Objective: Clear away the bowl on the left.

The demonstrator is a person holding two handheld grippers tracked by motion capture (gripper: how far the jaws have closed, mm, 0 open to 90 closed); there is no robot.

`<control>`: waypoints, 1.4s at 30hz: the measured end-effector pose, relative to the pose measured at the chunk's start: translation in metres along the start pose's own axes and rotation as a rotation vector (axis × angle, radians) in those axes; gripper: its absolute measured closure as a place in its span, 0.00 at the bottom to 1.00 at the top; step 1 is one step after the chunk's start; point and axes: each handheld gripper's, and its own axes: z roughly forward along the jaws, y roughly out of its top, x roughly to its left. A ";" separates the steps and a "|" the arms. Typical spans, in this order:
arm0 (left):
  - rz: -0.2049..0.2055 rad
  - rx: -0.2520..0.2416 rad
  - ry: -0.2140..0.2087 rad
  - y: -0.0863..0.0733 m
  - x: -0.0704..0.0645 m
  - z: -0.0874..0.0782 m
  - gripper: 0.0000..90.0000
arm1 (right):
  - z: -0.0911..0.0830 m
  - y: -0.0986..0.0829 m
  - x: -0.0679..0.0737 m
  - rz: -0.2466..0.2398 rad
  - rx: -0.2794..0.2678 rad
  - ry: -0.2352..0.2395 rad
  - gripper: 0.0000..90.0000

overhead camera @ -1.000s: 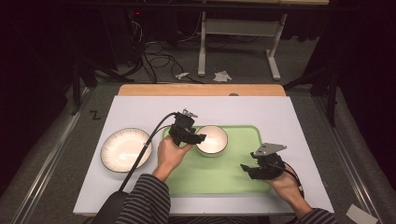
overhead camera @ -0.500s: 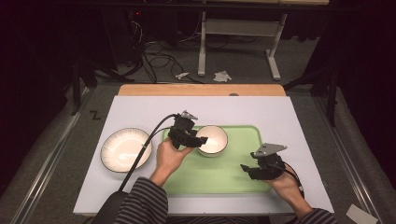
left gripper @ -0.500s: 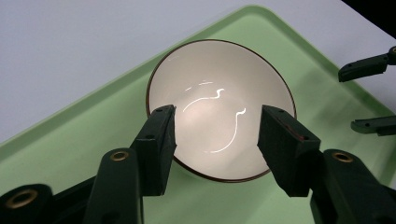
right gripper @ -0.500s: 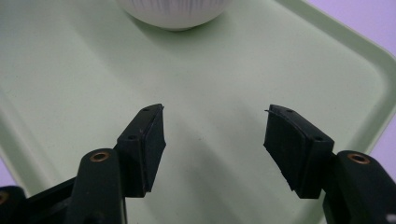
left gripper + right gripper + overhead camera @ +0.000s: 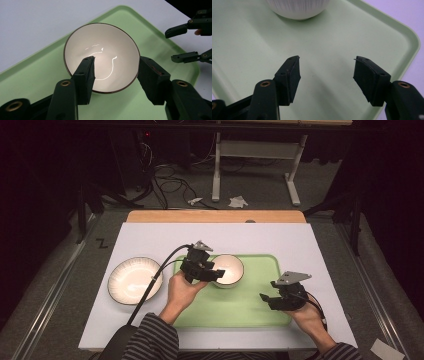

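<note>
The desk (image 5: pixel 150 227) is the largest thing here, white-topped, with a wooden strip along its far edge. On its near middle lies a light green tray (image 5: pixel 250 307), flat with a low raised rim. Left of the tray, directly on the desk, sits a wide white plate-like bowl (image 5: pixel 135 280) with a ribbed rim.

Smaller is the cream bowl (image 5: pixel 100 55), standing upright in the far left part of the tray, empty, with a thin dark line round its lip and a ribbed outer wall. It looks like glazed ceramic: stiff, fairly light for its size, slick on the inside where the lamp glints, and breakable if dropped or knocked against the tray rim. The lip is the natural place to take it, one finger inside and one outside, pinched firmly since the glaze gives little friction.

The left gripper (image 5: pixel 113 75) is at that bowl: its fingers (image 5: pixel 85 75) are spread, one reaching over the near lip into the bowl, the other just outside the wall, with no clamp on it yet.

The right gripper (image 5: pixel 327 75) hovers over the bare right part of the tray, well apart from the bowl, fingers wide open and holding nothing.
</note>
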 end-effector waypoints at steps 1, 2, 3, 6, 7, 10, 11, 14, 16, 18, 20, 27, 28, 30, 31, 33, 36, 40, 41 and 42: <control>0.009 0.005 -0.001 -0.001 0.000 -0.001 0.53 | 0.000 0.000 0.000 -0.001 -0.005 -0.001 0.44; 0.006 0.000 -0.002 -0.001 -0.002 -0.002 0.53 | 0.000 0.000 0.000 -0.002 -0.005 0.000 0.44; 0.018 0.004 0.000 -0.002 -0.002 -0.003 0.53 | 0.000 0.000 0.000 -0.002 -0.004 0.000 0.44; 0.017 0.001 -0.003 -0.003 -0.005 -0.005 0.53 | 0.000 0.000 -0.002 0.000 0.004 0.010 0.44; 0.026 0.005 -0.004 -0.004 -0.005 -0.007 0.53 | 0.000 0.000 -0.003 0.004 0.008 0.010 0.44; 0.016 -0.002 -0.008 -0.005 -0.007 -0.006 0.53 | -0.001 -0.001 -0.006 0.017 0.005 0.004 0.44; 0.012 -0.004 -0.010 -0.006 -0.008 -0.006 0.53 | -0.002 -0.002 -0.007 0.020 0.001 0.001 0.44; 0.012 0.000 -0.019 -0.007 -0.011 -0.009 0.53 | -0.003 -0.002 -0.008 0.031 0.005 -0.006 0.44; 0.021 -0.003 -0.021 -0.008 -0.012 -0.011 0.53 | -0.002 -0.002 -0.007 0.024 0.000 -0.006 0.44; 0.032 0.000 -0.019 -0.009 -0.014 -0.014 0.53 | -0.002 -0.002 -0.006 0.020 -0.001 -0.006 0.44; 0.052 0.008 -0.021 -0.011 -0.015 -0.017 0.53 | -0.002 -0.002 -0.006 0.022 0.000 -0.006 0.44; 0.086 -0.005 -0.034 -0.018 -0.020 -0.021 0.55 | -0.001 -0.002 -0.007 0.023 0.011 -0.006 0.44; 0.093 -0.006 -0.032 -0.020 -0.021 -0.021 0.56 | -0.001 -0.002 -0.007 0.023 0.011 -0.006 0.44; 0.105 0.004 -0.025 -0.022 -0.021 -0.021 0.56 | -0.001 -0.002 -0.007 0.021 0.008 -0.005 0.44; 0.106 0.005 -0.026 -0.022 -0.021 -0.020 0.57 | -0.001 -0.002 -0.007 0.021 0.007 -0.004 0.44; 0.098 0.010 -0.027 -0.023 -0.021 -0.019 0.57 | -0.001 -0.002 -0.007 0.022 0.012 -0.003 0.44; 0.109 0.019 -0.021 -0.027 -0.021 -0.016 0.59 | 0.001 -0.002 -0.007 0.020 0.017 0.000 0.44; 0.128 0.039 -0.041 -0.033 -0.023 -0.015 0.60 | 0.000 -0.002 -0.008 0.023 0.014 -0.004 0.44; 0.130 0.039 -0.042 -0.035 -0.023 -0.014 0.60 | -0.001 -0.002 -0.008 0.022 0.005 -0.013 0.44; 0.134 0.041 -0.040 -0.036 -0.023 -0.013 0.60 | -0.003 -0.002 -0.007 0.019 -0.006 -0.018 0.44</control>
